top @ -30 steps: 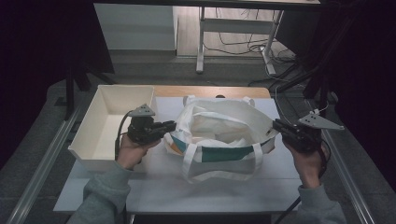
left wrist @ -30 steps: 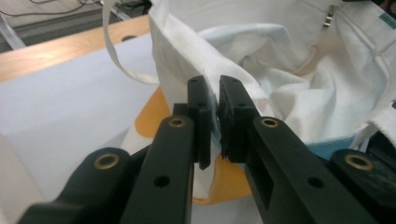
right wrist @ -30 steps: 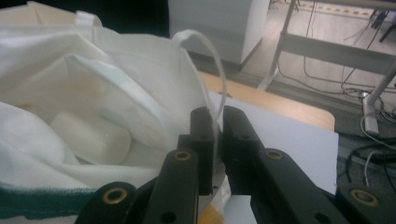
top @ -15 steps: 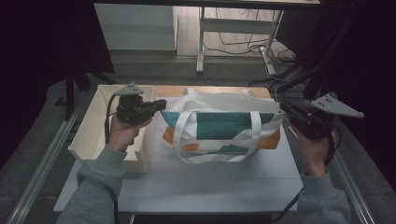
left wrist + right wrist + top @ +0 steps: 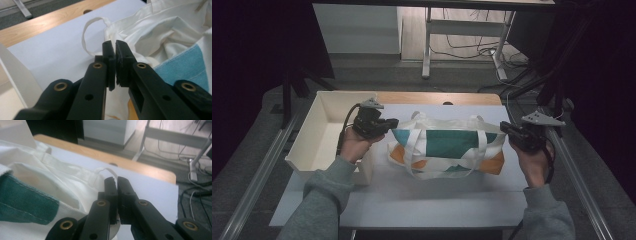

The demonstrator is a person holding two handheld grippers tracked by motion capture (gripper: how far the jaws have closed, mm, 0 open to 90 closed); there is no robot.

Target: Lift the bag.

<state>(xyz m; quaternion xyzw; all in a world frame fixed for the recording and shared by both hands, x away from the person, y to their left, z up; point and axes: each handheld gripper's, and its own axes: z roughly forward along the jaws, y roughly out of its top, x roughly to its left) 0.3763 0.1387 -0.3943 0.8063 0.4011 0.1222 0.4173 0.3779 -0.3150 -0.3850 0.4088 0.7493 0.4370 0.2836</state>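
A cream tote bag (image 5: 447, 142) with teal and orange panels lies flat on its side on the white table sheet (image 5: 437, 195), handles draped over its face. My left gripper (image 5: 393, 123) is shut on the bag's upper left corner. In the left gripper view the jaws (image 5: 115, 50) pinch the cream cloth (image 5: 170, 42), with a thin loop of strap beyond them. At the opposite end my right gripper (image 5: 503, 127) is shut on the upper right corner. Its jaws (image 5: 117, 182) close on the bag's edge (image 5: 37, 182). The cloth is stretched between the two.
A white open bin (image 5: 302, 150) stands at the table's left, close beside my left hand; its wall (image 5: 17, 75) shows in the left gripper view. A wooden table edge (image 5: 437, 97) runs behind the sheet. Metal rails flank the table, and cables lie on the floor beyond.
The bag, bunched and open a second ago, has been pulled out flat between the grippers. Both hands first moved away from me, then came back a little and lower.
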